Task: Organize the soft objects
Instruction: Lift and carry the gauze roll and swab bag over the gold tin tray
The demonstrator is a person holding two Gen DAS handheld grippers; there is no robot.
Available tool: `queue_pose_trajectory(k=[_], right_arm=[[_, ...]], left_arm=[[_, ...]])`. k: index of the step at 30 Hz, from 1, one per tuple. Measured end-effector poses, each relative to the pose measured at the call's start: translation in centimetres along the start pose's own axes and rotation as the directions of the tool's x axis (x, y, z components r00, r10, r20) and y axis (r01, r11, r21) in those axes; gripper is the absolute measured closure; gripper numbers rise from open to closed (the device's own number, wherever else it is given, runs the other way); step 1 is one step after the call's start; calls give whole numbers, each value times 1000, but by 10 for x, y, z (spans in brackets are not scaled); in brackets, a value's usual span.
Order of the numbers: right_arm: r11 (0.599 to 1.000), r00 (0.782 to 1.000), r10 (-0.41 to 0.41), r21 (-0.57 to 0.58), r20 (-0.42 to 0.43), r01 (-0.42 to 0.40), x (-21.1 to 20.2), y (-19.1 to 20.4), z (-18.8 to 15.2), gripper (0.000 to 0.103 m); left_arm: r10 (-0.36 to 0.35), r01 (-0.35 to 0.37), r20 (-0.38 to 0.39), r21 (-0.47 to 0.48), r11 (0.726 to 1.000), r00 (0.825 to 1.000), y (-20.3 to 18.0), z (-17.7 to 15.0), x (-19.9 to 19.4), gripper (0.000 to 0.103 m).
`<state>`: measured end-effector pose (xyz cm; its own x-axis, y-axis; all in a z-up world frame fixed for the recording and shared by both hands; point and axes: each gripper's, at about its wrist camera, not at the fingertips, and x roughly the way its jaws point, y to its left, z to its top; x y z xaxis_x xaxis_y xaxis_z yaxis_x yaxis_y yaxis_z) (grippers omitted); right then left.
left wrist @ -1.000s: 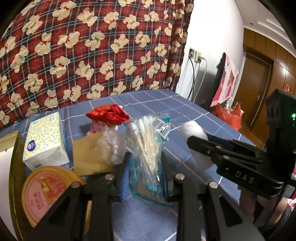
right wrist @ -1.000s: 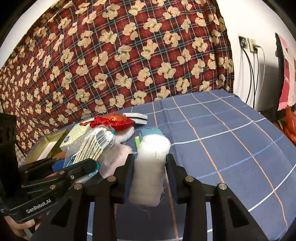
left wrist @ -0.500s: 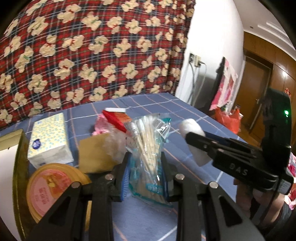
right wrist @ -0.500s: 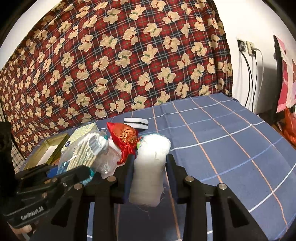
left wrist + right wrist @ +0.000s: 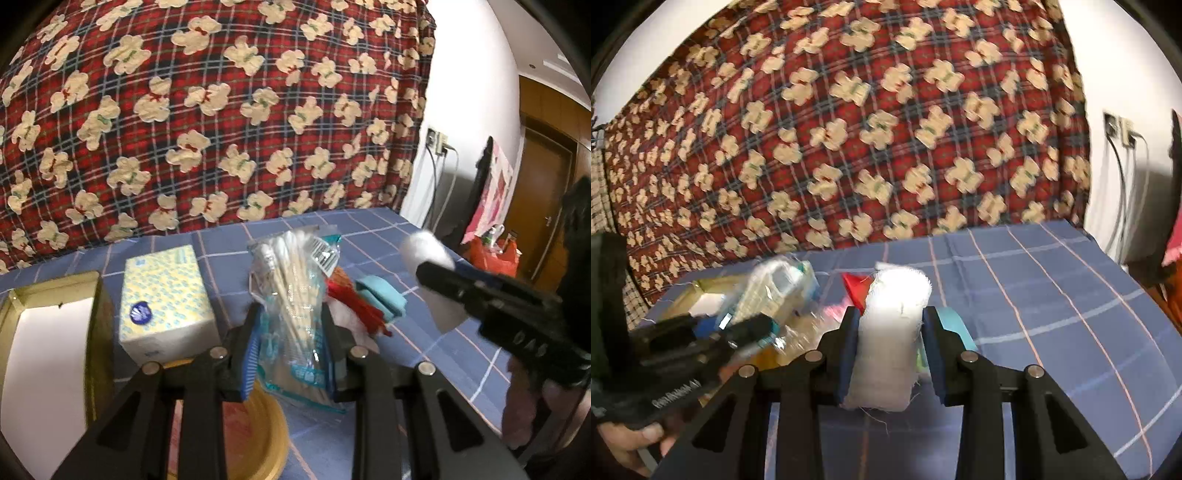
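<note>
My left gripper (image 5: 290, 325) is shut on a clear bag of cotton swabs (image 5: 295, 295) and holds it upright above the blue checked table (image 5: 369, 229). My right gripper (image 5: 890, 332) is shut on a white gauze roll (image 5: 890, 332), which also shows at the right in the left wrist view (image 5: 428, 254). The swab bag shows blurred at the left in the right wrist view (image 5: 775, 291). A red cloth pouch (image 5: 354, 299) and a teal cloth (image 5: 384, 295) lie on the table behind the bag.
A yellow tissue box (image 5: 166, 295) stands left of the swab bag. A gold open box (image 5: 51, 332) sits at the far left, a round yellow tin (image 5: 255, 435) below my left gripper. A red bear-print blanket (image 5: 221, 110) hangs behind. Wall cables (image 5: 436, 177) hang at the right.
Both grippers have lifted with their loads still held. The left view has shifted so the tissue box and tin sit closer and the red pouch shows to the right of the bag.
</note>
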<state>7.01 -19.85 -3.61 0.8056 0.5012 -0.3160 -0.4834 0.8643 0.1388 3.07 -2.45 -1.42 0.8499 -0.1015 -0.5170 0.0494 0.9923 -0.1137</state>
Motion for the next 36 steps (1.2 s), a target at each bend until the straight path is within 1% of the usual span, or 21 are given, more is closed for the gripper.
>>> queue_pose_trajectory(k=[4,8,13,18,21,24,28,31,35,36], right_arm=[[999,999,29,-24,40,-29,1,13,19,66],[997,992,68,-54,108,-62,5,28,43,66],[995,987,93,-58,128,-86,24,39,60,66],[992,981,125,-54,148,-118,40,54,79,66],[989,976,141,-56,168,-134,47,64,86,66],[989,969,146,-55,200,-138,54,72,94,66],[985,960,172,-55,223,-164,62,84,109,66],[978,949,208,-75,236,-196,68,100,119,66],[964,937,258,-125,237,-234,78,129,122,66],[960,934,270,-136,233,-243,81,134,122,66]], left_arm=[[23,-23,22,-13,1000,1000,9,7,0,76],[44,-44,37,-20,999,998,18,14,1,76],[83,-81,61,-32,996,995,30,19,-3,76],[159,-154,106,-54,987,982,46,24,-11,76],[200,-192,141,-69,979,970,56,27,-18,76],[218,-205,156,-91,974,964,67,29,-23,76],[284,-266,177,-119,957,942,83,30,-29,76],[350,-326,194,-143,934,916,96,31,-37,76],[411,-374,197,-202,905,890,118,31,-45,76],[430,-388,198,-215,896,881,123,31,-48,76]])
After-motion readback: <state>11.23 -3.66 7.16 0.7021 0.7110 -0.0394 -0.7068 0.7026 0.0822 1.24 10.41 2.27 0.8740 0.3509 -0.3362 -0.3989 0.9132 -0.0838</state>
